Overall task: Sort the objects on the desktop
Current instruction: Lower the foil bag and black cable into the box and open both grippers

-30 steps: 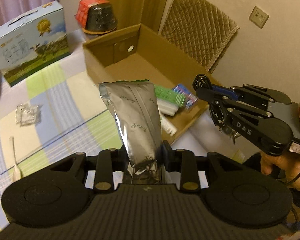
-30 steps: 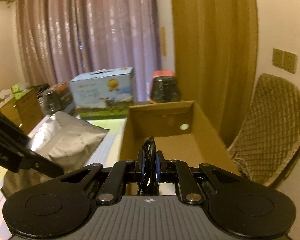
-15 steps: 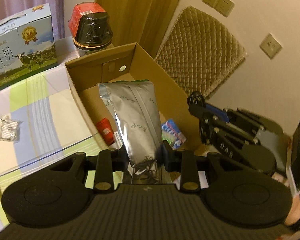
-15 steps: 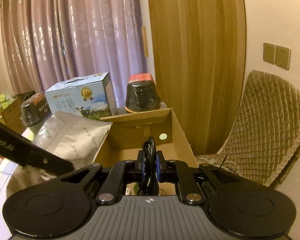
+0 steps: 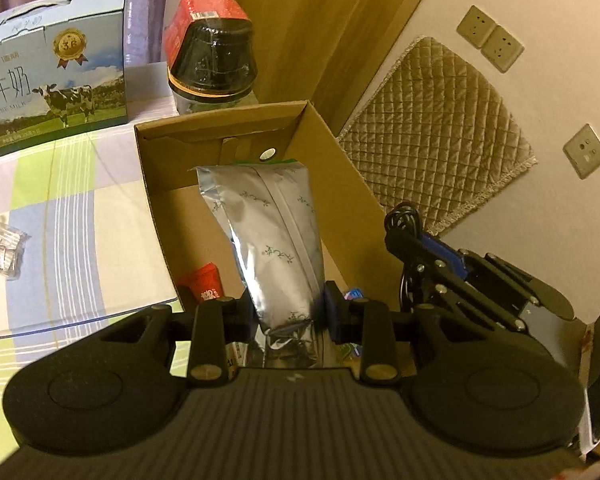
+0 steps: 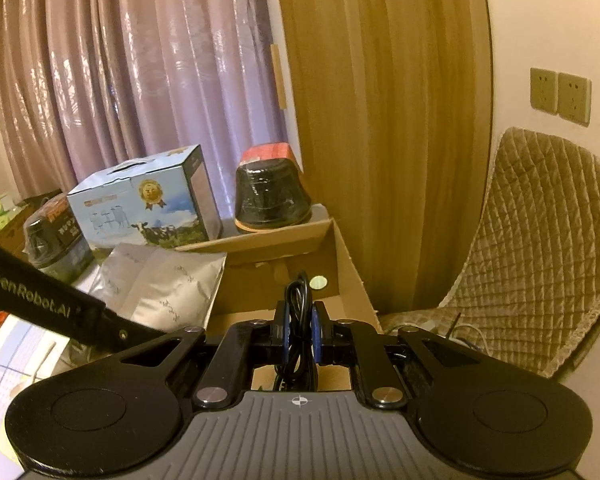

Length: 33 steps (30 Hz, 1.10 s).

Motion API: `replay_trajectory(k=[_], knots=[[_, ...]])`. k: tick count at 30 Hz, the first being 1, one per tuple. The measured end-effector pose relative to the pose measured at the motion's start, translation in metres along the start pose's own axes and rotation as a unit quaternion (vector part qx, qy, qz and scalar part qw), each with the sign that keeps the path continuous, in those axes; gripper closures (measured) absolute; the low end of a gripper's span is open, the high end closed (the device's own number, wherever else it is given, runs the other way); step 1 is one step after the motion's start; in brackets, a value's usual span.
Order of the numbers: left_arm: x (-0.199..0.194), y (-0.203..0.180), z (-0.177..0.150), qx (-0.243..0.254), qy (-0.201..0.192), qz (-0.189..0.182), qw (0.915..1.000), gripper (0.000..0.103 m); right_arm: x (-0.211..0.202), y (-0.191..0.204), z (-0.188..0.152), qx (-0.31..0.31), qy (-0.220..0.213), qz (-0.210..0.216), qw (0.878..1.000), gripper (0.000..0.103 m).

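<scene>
Left gripper (image 5: 286,312), seen from left wrist: clamped on silver foil pouch (image 5: 272,240), held upright over open cardboard box (image 5: 340,152). Red packet (image 5: 202,282) down inside box near left wall. Milk carton (image 5: 52,72) and black jar (image 5: 212,64) behind box on checked tablecloth (image 5: 80,220). Right gripper (image 5: 404,236) alongside at right.

From right wrist: right gripper (image 6: 300,332) pinched tight on coiled black cable (image 6: 299,304), above box interior. Pouch at left, over box's near-left edge.

We see a checked tablecloth (image 5: 80,216) bearing the cardboard box (image 5: 340,168), milk carton (image 5: 52,68) far left, and black jar (image 5: 212,56).
</scene>
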State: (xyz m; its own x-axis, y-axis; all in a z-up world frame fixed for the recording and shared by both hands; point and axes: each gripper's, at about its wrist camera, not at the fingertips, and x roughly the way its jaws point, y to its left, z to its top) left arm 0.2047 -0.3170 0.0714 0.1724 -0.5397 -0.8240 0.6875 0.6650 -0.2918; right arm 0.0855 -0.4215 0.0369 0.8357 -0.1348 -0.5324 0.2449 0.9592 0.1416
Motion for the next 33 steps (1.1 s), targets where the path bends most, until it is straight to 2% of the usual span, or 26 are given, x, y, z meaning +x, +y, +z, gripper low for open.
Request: replay_trajectory(k=[3,8,21,22,23,25,28,33], knots=[[0.01,0.0,0.002,0.01,0.001,0.013,0.9999,0.076,0.006,-0.003,0.0,0.001,0.004,-0.002,1.0,0.096],[0.007,0.006,0.005,0.008,-0.024,0.034,0.9991,0.077,0.012,-0.006,-0.002,0.001,0.009,-0.002,1.0,0.096],[-0.014,0.027,-0.006,0.005,-0.039,0.038,0.9985,0.076,0.023,0.003,-0.002,0.007,0.016,0.01,1.0,0.095],[-0.016,0.028,-0.008,0.005,-0.04,0.039,0.9984,0.076,0.023,0.004,-0.001,0.006,0.014,0.007,1.0,0.089],[-0.017,0.029,-0.008,0.005,-0.04,0.039,0.9984,0.076,0.023,0.004,0.0,0.007,0.013,0.008,1.0,0.077],[-0.02,0.03,-0.01,0.007,-0.04,0.04,0.9984,0.076,0.02,0.005,0.001,0.006,0.008,0.008,1.0,0.066],[-0.023,0.033,-0.014,0.007,-0.042,0.039,0.9983,0.072,0.015,0.004,0.002,0.007,0.009,0.005,1.0,0.065],[-0.03,0.039,-0.021,0.004,-0.044,0.04,0.9982,0.072,0.006,0.006,-0.002,0.009,0.016,0.004,1.0,0.062]])
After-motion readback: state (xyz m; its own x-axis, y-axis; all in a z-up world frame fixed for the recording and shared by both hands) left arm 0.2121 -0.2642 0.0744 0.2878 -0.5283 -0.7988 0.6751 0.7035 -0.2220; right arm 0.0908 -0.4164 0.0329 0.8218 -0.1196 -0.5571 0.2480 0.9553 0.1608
